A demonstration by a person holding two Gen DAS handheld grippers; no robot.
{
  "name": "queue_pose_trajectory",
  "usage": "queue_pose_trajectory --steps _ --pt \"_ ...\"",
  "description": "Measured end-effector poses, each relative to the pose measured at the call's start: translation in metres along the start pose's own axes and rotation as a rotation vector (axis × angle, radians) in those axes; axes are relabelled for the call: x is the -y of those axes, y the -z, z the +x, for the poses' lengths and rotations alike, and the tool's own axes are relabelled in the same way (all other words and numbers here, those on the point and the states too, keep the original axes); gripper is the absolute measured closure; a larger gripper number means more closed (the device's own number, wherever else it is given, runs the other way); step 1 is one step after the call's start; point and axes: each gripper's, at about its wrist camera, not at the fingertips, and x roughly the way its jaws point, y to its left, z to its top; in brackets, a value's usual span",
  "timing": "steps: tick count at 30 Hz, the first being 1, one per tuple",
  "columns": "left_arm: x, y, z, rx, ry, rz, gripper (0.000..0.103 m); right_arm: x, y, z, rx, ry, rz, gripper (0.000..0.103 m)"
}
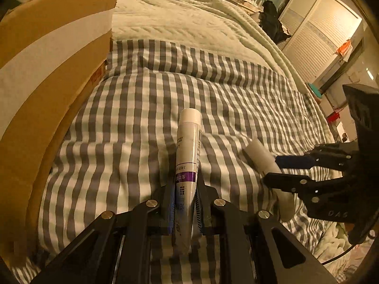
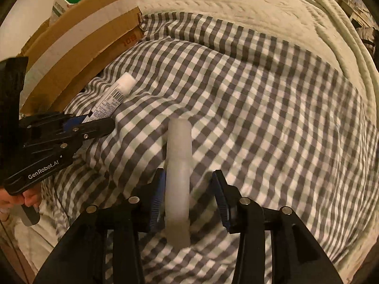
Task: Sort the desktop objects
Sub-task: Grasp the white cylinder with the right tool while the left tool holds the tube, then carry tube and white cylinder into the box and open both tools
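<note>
Two tubes over checked cloth, carton alongside

Left wrist view: left gripper clenched on the white tube, cap toward 12 o'clock; the thin hold may let it swivel. Cardboard box at 10 o'clock, contents hidden.
Right wrist view: right gripper released, pads clear of the frosted tube between them above the checked cloth; it may roll on the soft folds. Box at 10 o'clock holds a green-and-white carton.
</note>
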Motion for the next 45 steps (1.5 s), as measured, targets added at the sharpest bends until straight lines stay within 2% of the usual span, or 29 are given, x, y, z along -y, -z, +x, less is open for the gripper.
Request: queue_pose_trajectory --steps 3,7,13,20,25,29,34,37,40,45 --pt "-0.001 -0.005 0.003 0.004 0.011 -0.003 0.089 -0.005 -0.006 0.005 0.008 -0.006 -0.029 0.083" --pt "-0.001 -0.009 0.001 0.005 0.014 0.000 0.089 -0.006 -0.010 -0.002 0.027 0.004 -0.038 0.085" --pt "0.002 -0.010 -0.026 0.057 0.017 -0.005 0.089 -0.011 -0.018 -0.031 0.078 0.007 -0.025 0.086" --pt "0.009 -0.001 -0.093 0.192 0.004 0.018 0.089 -0.043 -0.025 -0.084 0.181 -0.031 -0.017 0.086" --pt "0.005 0.003 -0.145 0.297 -0.031 0.005 0.089 -0.085 -0.035 -0.127 0.288 -0.075 -0.031 0.086" --pt "-0.009 0.002 -0.190 0.385 -0.068 -0.027 0.089 -0.123 -0.048 -0.156 0.364 -0.094 -0.079 0.086" --pt "-0.042 0.000 -0.221 0.430 -0.148 -0.106 0.089 -0.170 -0.073 -0.183 0.444 -0.123 -0.152 0.086" --pt "-0.062 -0.001 -0.228 0.442 -0.212 -0.133 0.089 -0.190 -0.093 -0.187 0.478 -0.151 -0.178 0.086" --pt "-0.082 -0.002 -0.231 0.447 -0.240 -0.165 0.089 -0.201 -0.112 -0.176 0.487 -0.181 -0.182 0.086" --pt "-0.109 -0.010 -0.227 0.438 -0.281 -0.211 0.089 -0.205 -0.137 -0.145 0.442 -0.242 -0.145 0.086"
